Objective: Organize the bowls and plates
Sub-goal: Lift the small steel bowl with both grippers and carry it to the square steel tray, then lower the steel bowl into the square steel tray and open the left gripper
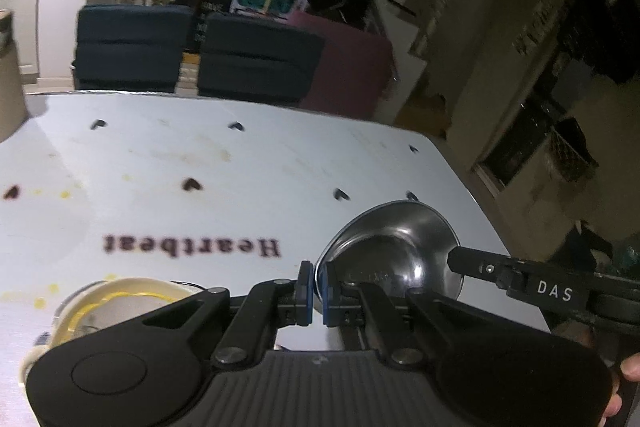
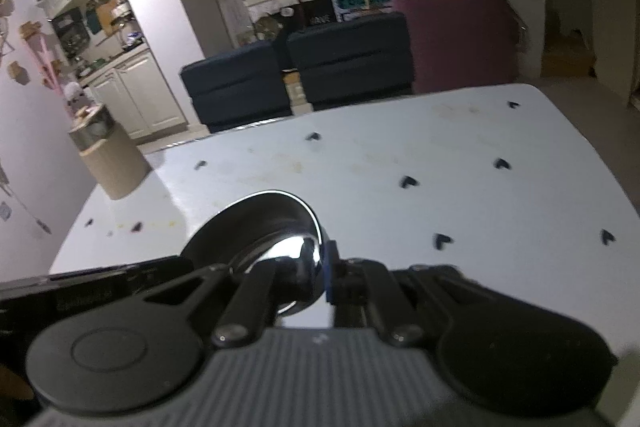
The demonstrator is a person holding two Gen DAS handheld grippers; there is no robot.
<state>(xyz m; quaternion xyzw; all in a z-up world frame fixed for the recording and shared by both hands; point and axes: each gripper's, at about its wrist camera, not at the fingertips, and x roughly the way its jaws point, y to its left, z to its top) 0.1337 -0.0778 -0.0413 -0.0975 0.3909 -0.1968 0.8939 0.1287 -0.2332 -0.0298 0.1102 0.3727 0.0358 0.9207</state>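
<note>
Left gripper (image 1: 315, 293) clamped on rim of one steel bowl (image 1: 394, 247), lower right of frame. Right gripper (image 2: 320, 277) clamped on same bowl (image 2: 262, 227), lower centre. One cream dish (image 1: 120, 301) lower left, partly hidden behind gripper body. White table (image 1: 240, 163) beneath; two dark chairs (image 1: 132, 47) beyond.

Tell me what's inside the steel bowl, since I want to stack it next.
Nothing shows inside the steel bowl: only bare, shiny metal with reflections. Both grippers pinch its rim, the left gripper and the right gripper. The right wrist view shows the bowl partly hidden by a finger.
</note>
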